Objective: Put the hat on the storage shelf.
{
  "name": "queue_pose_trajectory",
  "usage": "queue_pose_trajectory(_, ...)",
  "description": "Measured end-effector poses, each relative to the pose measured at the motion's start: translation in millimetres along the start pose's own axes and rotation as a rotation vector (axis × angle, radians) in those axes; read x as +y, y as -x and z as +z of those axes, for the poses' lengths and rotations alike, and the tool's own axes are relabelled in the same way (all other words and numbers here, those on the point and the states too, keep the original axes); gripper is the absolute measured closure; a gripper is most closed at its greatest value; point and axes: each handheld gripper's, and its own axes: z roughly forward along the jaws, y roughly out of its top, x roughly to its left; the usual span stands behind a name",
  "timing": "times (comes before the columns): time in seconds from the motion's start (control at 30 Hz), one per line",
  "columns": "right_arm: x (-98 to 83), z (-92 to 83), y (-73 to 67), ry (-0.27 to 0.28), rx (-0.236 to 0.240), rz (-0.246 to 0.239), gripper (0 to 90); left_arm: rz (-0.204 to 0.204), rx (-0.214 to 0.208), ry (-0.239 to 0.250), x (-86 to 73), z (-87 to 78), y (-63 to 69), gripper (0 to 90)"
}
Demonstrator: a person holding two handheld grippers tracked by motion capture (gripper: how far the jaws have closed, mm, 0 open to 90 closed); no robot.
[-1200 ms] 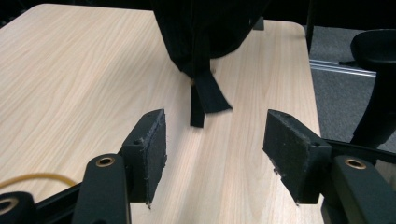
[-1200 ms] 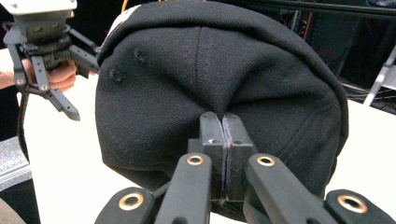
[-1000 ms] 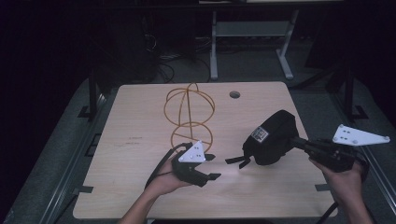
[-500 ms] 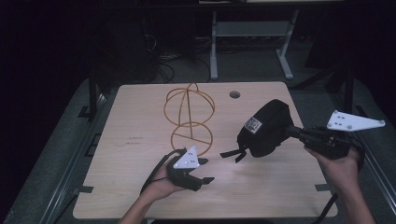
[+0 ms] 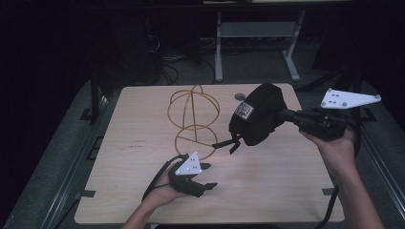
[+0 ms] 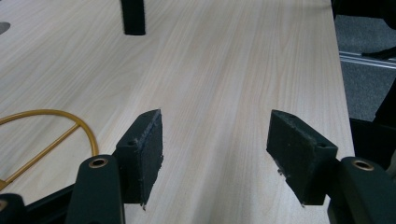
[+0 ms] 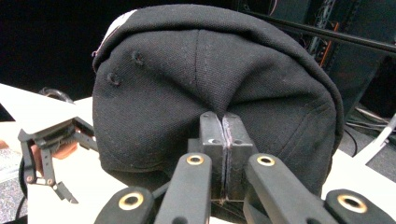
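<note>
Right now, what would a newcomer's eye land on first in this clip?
A black cap hangs above the table's right half, pinched in the shut right tool. Left of it stands a gold wire stand of rings. Near the table's front edge, the left tool rests open and empty.

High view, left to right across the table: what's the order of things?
Left gripper with open black jaws, resting on the light wooden table → gold wire stand of rings → black fabric cap held off the table → right gripper, shut on the cap.
</note>
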Motion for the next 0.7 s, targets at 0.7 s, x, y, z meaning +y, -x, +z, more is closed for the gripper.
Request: queue_pose_trajectory(0.7,66.2,55.4,-6.5,-0.013,0.088,-0.069,89.4,-0.007,0.005,0.004,-3.1,-2.9,-2.9,35.8)
